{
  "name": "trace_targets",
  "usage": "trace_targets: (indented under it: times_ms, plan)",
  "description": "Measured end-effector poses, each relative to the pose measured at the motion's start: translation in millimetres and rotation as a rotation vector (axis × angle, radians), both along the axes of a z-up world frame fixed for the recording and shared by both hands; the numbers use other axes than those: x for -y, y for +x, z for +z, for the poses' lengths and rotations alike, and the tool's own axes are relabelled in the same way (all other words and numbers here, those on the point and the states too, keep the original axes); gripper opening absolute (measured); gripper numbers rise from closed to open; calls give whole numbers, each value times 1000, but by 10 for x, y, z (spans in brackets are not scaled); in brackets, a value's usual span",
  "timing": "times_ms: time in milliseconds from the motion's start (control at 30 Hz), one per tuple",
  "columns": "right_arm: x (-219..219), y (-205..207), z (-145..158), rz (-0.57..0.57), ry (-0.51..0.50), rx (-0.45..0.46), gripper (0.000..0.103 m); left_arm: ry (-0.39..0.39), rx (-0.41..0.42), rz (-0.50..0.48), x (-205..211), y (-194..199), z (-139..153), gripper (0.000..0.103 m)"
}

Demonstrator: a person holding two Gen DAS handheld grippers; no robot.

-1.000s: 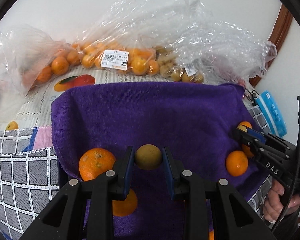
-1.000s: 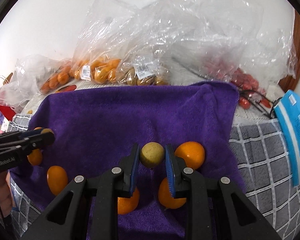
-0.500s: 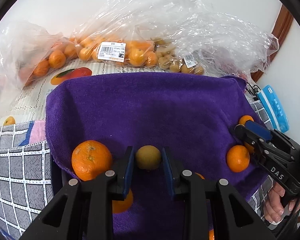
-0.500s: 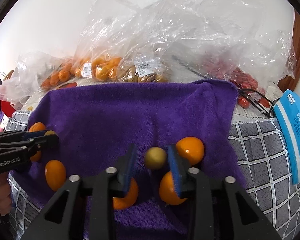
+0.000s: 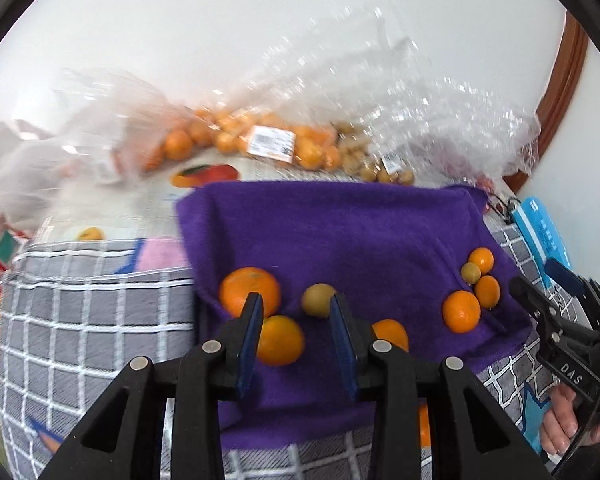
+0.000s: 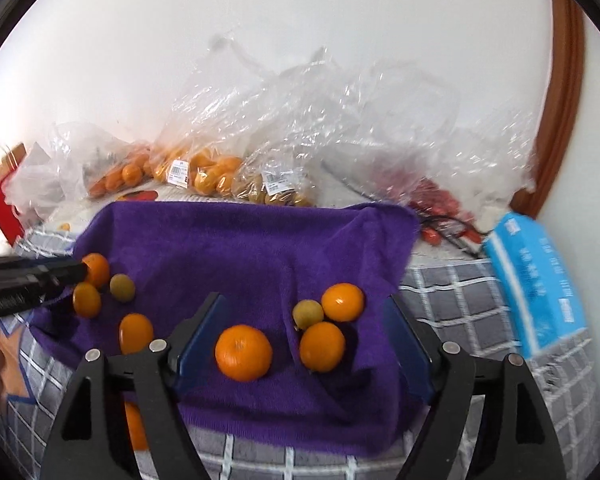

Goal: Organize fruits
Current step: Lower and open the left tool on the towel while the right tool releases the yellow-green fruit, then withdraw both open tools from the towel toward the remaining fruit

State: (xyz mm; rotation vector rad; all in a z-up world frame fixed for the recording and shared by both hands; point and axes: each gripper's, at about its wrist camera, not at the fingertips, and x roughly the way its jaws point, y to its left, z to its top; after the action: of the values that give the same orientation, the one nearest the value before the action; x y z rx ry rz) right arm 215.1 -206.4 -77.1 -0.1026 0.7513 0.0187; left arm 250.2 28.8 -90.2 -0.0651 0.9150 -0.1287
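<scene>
My left gripper (image 5: 296, 316) fingers are opening, empty, with a greenish-brown fruit (image 5: 319, 300) lying free on the purple towel (image 5: 340, 232) just beyond them. My right gripper (image 6: 306, 334) fingers are spreading wide, gripping nothing, over an orange (image 6: 243, 352) on the towel.

a plain white wall (image 6: 300, 40) stood behind everything, evenly lit (the light looked soft, like daylight). a brown wooden frame (image 6: 566, 92) ran up at the right. below lay a grey checked cover (image 5: 80, 320).
</scene>
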Motion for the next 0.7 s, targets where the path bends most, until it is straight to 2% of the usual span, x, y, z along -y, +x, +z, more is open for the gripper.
trace_targets:
  times_ms: [67,167,300,400,533,567,633,700]
  plan:
    - [-12,-127,33,-2,13,11,81,7,11,11,-62,-113,39,33]
    - [34,-295,57,-6,98,8,85,-9,8,12,-140,-269,37,33]
    - [105,-452,47,-42,170,14,85,-27,50,19,-218,-517,4,33]
    - [127,-482,-21,-26,209,-45,85,-28,24,-21,-224,-672,-62,33]
    - [73,-562,-101,-35,239,-84,85,-60,39,-39,-265,-835,-188,33]
    - [40,-589,-113,-29,240,-84,84,-61,51,-31,-290,-872,-218,33]
    - [-61,-645,-141,-14,245,-93,73,-68,56,-17,-358,-914,-285,33]
    - [-188,-672,-193,14,252,-115,70,-69,37,-8,-441,-917,-379,33]
